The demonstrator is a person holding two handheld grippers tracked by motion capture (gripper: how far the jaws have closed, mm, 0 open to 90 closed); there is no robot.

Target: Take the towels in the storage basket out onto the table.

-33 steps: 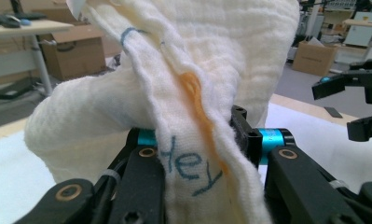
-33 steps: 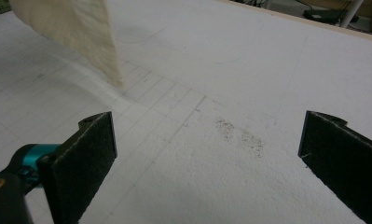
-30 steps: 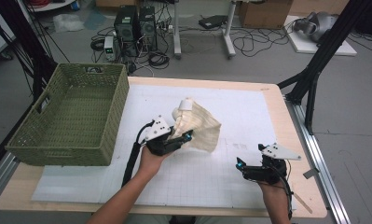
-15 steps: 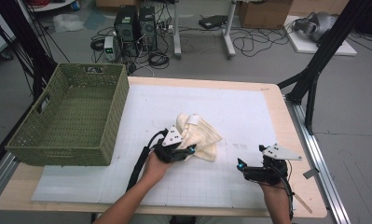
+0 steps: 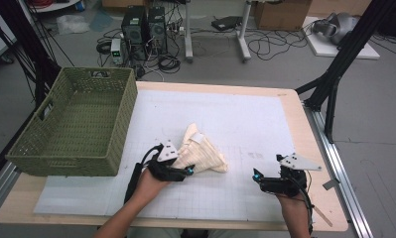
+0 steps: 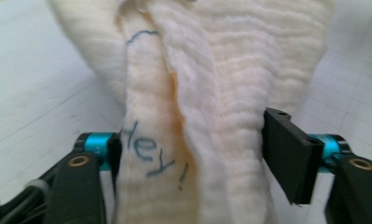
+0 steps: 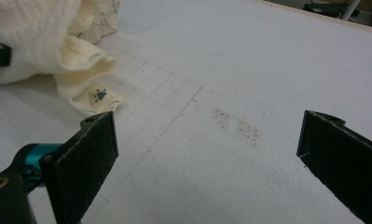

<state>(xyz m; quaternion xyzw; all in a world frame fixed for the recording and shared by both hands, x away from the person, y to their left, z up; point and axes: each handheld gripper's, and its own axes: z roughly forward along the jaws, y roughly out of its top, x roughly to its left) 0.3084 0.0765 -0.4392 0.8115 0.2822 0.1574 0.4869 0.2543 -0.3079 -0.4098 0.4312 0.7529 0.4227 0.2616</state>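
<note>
You're at the let-go step: your left claw (image 5: 185,172) has just been opening, and the cream cloth (image 5: 201,154) lies between its jaws but the pads no longer squeeze it; in the left gripper view the right pad stands just off the fabric, while the left one sits at the fabric's edge, contact hard to judge. The cloth sits bunched in a rough cone at centre frame of the high view, on the white gridded mat (image 5: 245,124) that covers the counter (image 5: 304,124), tip pointing up-frame, wide end right-down. The green woven basket (image 5: 71,124) stands at left of frame, apart from the cloth. Your right claw (image 5: 258,177) rests at lower right, jaws spread wide with nothing between them, aimed roughly toward the cloth's corner. Next move, I'd judge: back the left claw clear without dragging the cloth, then pick a fresh edge or corner, likely with both claws, to spread or fold it. Cloth look: soft crinkled muslin (image 6: 230,93), layered folds, blue handwritten "Hey!" (image 6: 153,156) on one strip, small dark paw-print mark (image 7: 99,95) on a corner, white label (image 5: 197,138) near the tip. Limp, will sag and slide if pinched thin.
</note>
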